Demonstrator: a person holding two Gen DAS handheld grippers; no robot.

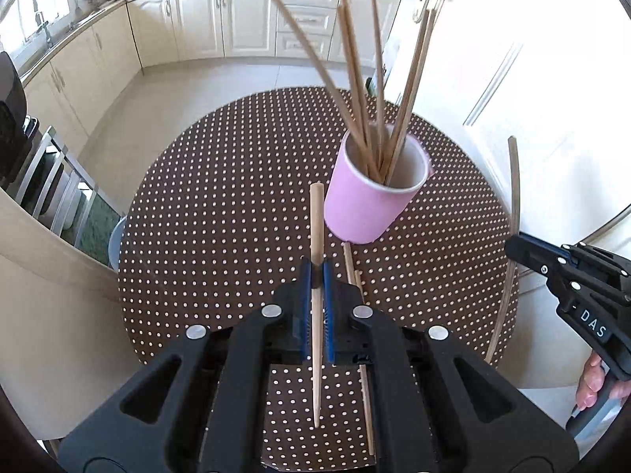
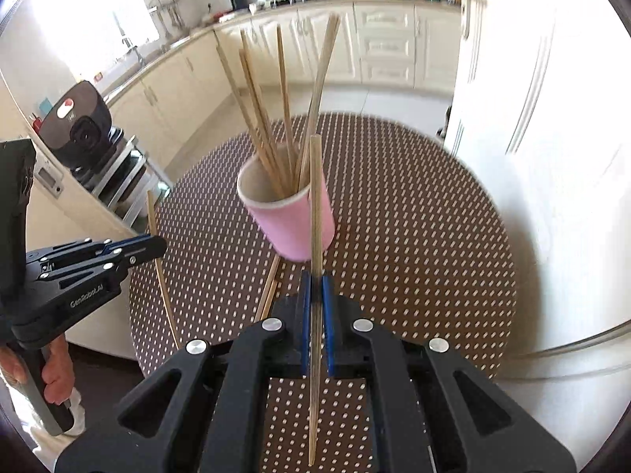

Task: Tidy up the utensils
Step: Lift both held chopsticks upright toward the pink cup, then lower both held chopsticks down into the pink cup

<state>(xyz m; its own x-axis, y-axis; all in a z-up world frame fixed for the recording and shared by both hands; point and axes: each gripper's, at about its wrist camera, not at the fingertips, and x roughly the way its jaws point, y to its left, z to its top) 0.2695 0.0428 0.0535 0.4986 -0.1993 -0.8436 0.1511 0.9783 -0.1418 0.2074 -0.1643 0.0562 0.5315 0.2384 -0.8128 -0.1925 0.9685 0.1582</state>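
My left gripper (image 1: 317,270) is shut on a wooden chopstick (image 1: 316,216) that stands lengthwise between its blue pads above the dotted table (image 1: 217,197). Just ahead and to the right stands the pink cup (image 1: 366,209), with several chopsticks (image 1: 355,79) leaning in it. My right gripper (image 2: 315,278) is shut on another chopstick (image 2: 315,197), held in front of the same pink cup (image 2: 292,220). Each gripper shows in the other's view: the right gripper (image 1: 520,250) at the right edge, the left gripper (image 2: 157,244) at the left. Loose chopsticks (image 1: 349,264) (image 2: 270,287) lie on the table near the cup's base.
The round table (image 2: 434,236) has a brown cloth with white dots. A pale chair back (image 1: 47,276) stands at its left, a white door (image 2: 512,98) at its right. Cream kitchen cabinets (image 1: 236,19) run along the back, with a black appliance (image 2: 79,126) on a rack.
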